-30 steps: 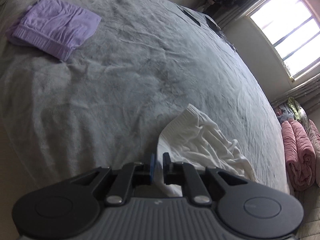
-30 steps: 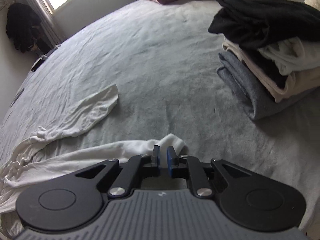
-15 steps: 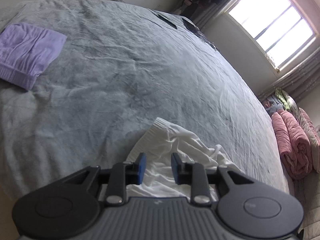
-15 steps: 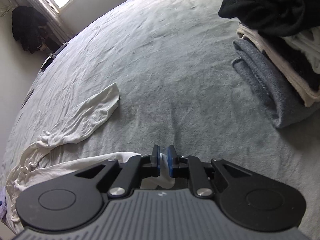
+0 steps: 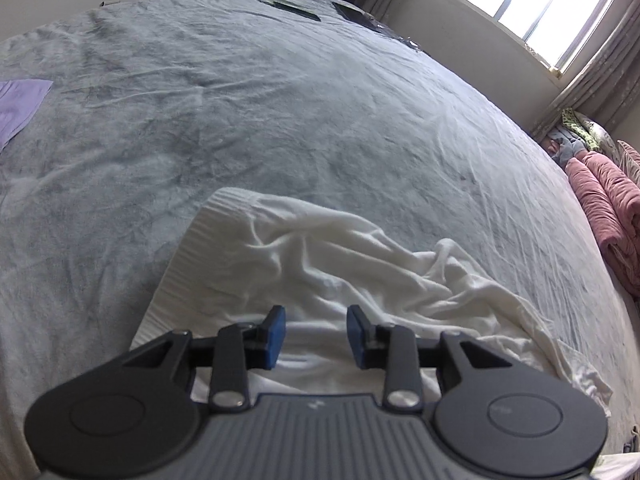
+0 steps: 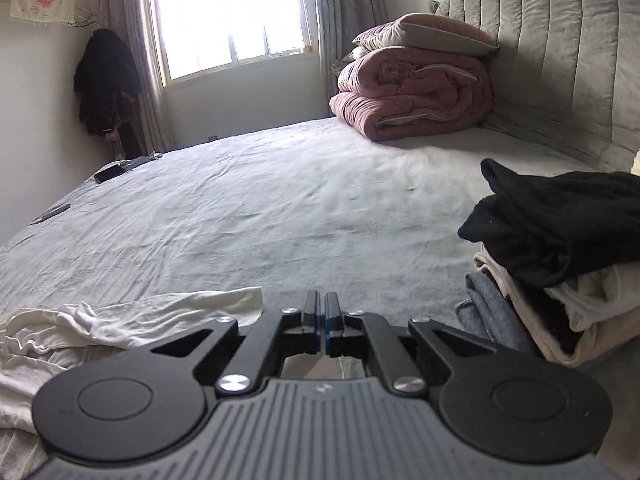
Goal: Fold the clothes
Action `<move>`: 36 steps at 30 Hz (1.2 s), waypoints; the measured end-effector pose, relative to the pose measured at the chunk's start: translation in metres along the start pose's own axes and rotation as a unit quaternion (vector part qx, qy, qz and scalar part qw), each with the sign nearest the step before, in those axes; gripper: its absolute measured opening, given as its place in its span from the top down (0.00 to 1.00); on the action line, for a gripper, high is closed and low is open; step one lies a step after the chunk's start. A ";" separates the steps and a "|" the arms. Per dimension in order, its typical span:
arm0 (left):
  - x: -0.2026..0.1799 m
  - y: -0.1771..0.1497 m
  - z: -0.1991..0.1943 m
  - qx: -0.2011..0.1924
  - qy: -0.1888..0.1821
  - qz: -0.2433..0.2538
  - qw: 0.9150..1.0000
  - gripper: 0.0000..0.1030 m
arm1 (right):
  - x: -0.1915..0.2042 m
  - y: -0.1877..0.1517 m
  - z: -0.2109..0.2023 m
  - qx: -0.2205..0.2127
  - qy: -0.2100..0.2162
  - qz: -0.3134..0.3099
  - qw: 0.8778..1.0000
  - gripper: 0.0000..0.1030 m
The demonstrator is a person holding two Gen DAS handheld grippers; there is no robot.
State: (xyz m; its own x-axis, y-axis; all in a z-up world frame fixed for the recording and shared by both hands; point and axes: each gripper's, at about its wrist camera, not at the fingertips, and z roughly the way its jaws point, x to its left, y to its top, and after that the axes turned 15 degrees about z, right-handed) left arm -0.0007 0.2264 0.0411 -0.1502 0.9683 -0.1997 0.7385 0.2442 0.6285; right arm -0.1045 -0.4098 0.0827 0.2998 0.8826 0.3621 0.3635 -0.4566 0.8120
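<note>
A corner of a folded lilac garment [image 5: 22, 106] lies at the far left of the bed [image 5: 280, 112], cut off by the frame edge. The bed is covered in a wrinkled grey sheet that fills most of both views. The crumpled white garment [image 5: 320, 264] lies on it near the front edge, its ribbed hem toward the left. The left claw [image 5: 316, 334] hovers just above this garment with its blue pads [image 5: 275, 336] apart and nothing between them. Flat dark items [image 5: 296, 7], perhaps phones, lie at the bed's far edge, too small to identify. A bright window [image 5: 528, 4] with grey curtains stands beyond.

In the right wrist view, the same white garment [image 6: 132, 320] trails off the left edge, part of it hidden behind the claw body. Dark clothing [image 6: 106, 80] hangs in the room's corner beside the window [image 6: 228, 20]. The right claw [image 6: 322, 322] has its pads pressed together; whether any cloth is caught between them cannot be told. A rolled pink quilt [image 6: 416, 92] with a pillow [image 6: 428, 34] on top sits against the padded grey headboard [image 6: 552, 52]. At the far right, a stack of folded clothes [image 6: 560, 280] rests on the bed, black on top, cut off by the frame.
</note>
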 end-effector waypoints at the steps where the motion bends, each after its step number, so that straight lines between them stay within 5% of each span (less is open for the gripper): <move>1: 0.003 0.001 0.001 0.000 0.002 -0.005 1.000 0.68 | -0.001 0.000 0.002 -0.003 -0.005 0.001 1.000 0.98; 7: -0.001 0.005 -0.003 -0.019 0.012 0.012 1.000 0.68 | -0.001 0.011 -0.007 -0.039 0.025 0.036 0.998 0.98; 13: -0.005 0.002 0.005 -0.003 0.016 0.015 1.000 0.68 | -0.016 0.012 0.038 0.089 -0.004 0.127 0.988 0.98; 15: -0.003 0.001 0.003 -0.006 0.023 0.016 1.000 0.69 | -0.019 0.019 0.020 0.040 0.048 0.154 0.986 0.98; 23: 0.001 0.000 0.002 -0.009 0.025 0.003 1.000 0.71 | -0.039 0.000 0.032 0.133 0.001 0.134 0.982 0.97; 25: -0.004 0.000 0.003 -0.009 0.020 0.008 1.000 0.71 | -0.043 -0.005 0.036 0.157 -0.011 0.129 0.979 0.89; 36: -0.004 -0.004 0.003 -0.010 0.019 0.003 1.000 0.71 | -0.010 -0.007 0.063 0.196 0.051 0.140 0.969 0.86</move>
State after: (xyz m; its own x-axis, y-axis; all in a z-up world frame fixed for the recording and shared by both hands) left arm -0.0015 0.2218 0.0369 -0.1716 0.9709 -0.1673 0.7259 0.2394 0.6448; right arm -0.0543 -0.4228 0.0441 0.3541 0.7148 0.6031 0.5929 -0.6703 0.4463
